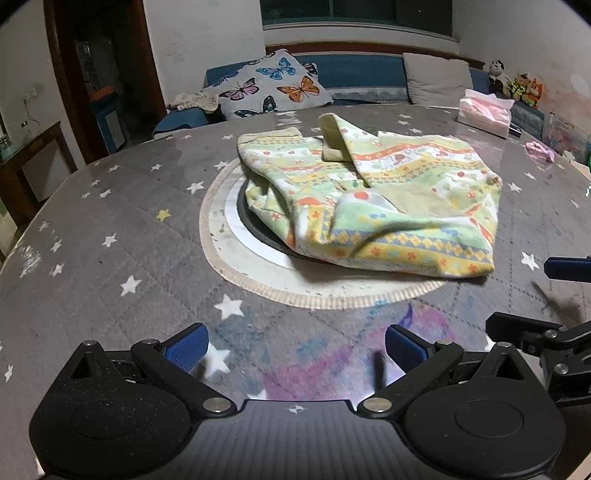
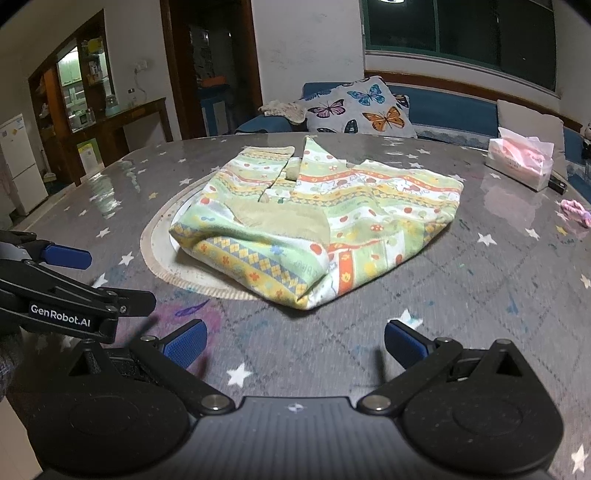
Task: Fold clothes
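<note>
Left wrist gripper (image 1: 295, 349): wide apart, empty.
Right gripper (image 2: 295, 347): same.
Garment (image 2: 314, 225): 12 o'clock, near edge apart from both.
Table (image 2: 498, 295): bare at 3 o'clock.

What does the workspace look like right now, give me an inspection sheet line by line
Surface: round table under a grey star-print cover, glossy.
Job's things: patterned garment, loosely folded, lying over the round centre mat.
Clutter: tissue pack and small pink item near the far right edge.
Grippers: left gripper and right gripper both open, empty, short of the garment.
Cables: nothing seen.
Surroundings: blue sofa, butterfly cushion, dark window.
</note>
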